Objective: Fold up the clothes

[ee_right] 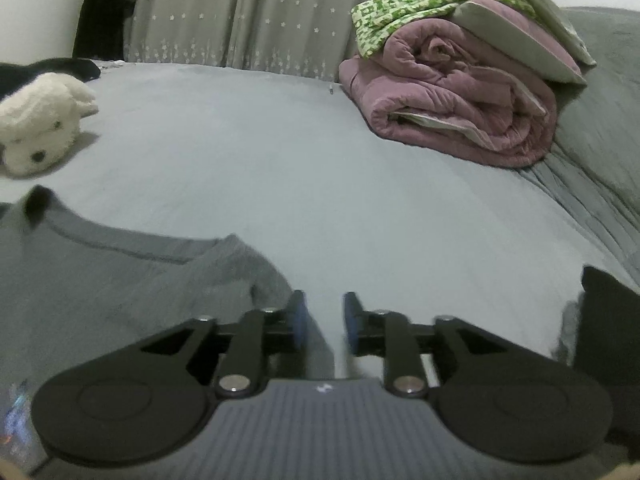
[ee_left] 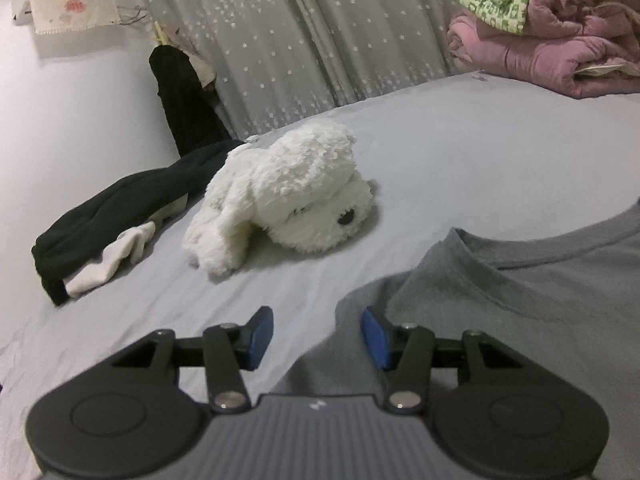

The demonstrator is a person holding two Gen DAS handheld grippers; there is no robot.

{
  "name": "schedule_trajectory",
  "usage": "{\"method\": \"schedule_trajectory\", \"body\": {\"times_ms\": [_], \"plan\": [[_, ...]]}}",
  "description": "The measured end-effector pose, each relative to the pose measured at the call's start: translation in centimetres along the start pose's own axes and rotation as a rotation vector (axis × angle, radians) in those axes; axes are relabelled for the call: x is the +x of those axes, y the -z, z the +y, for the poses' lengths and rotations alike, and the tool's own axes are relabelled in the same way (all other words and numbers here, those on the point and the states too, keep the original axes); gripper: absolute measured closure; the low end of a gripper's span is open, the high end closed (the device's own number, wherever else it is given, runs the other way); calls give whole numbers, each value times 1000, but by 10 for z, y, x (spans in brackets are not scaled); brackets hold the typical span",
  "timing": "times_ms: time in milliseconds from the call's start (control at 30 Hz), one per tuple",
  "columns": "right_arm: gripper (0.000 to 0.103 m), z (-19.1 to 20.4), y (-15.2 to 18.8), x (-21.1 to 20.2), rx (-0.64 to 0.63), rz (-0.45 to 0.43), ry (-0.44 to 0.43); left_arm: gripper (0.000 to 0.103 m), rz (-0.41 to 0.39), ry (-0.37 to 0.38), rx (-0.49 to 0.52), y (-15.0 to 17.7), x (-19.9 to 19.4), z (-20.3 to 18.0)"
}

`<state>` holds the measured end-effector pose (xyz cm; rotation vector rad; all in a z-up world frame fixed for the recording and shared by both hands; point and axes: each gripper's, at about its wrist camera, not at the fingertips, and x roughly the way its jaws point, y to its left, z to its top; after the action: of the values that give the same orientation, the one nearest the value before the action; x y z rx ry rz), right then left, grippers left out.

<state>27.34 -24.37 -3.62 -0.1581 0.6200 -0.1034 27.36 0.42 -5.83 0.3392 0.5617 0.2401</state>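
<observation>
A grey T-shirt (ee_left: 520, 312) lies flat on the bed, neckline toward the far side. It also shows in the right wrist view (ee_right: 120, 292). My left gripper (ee_left: 317, 336) is open and empty, hovering over the shirt's left shoulder edge. My right gripper (ee_right: 323, 322) is open and empty, hovering just past the shirt's right shoulder edge, its left pad over the cloth.
A white plush dog (ee_left: 280, 200) lies on the light bed sheet (ee_left: 460, 152), beside black clothes and a white sock (ee_left: 116, 220). A folded pink quilt (ee_right: 460, 92) with green patterned cloth stands at the back right. A starred curtain (ee_left: 300, 40) hangs behind. A dark object (ee_right: 608, 320) sits at the right.
</observation>
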Motion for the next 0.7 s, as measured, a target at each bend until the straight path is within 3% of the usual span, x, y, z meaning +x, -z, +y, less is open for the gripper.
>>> {"method": "schedule_trajectory", "body": {"times_ms": [433, 700], "plan": [[71, -7, 31, -69, -13, 47, -16, 52, 39, -3, -30, 29, -69, 37], [65, -20, 53, -97, -11, 68, -12, 47, 84, -12, -41, 55, -87, 66]]}}
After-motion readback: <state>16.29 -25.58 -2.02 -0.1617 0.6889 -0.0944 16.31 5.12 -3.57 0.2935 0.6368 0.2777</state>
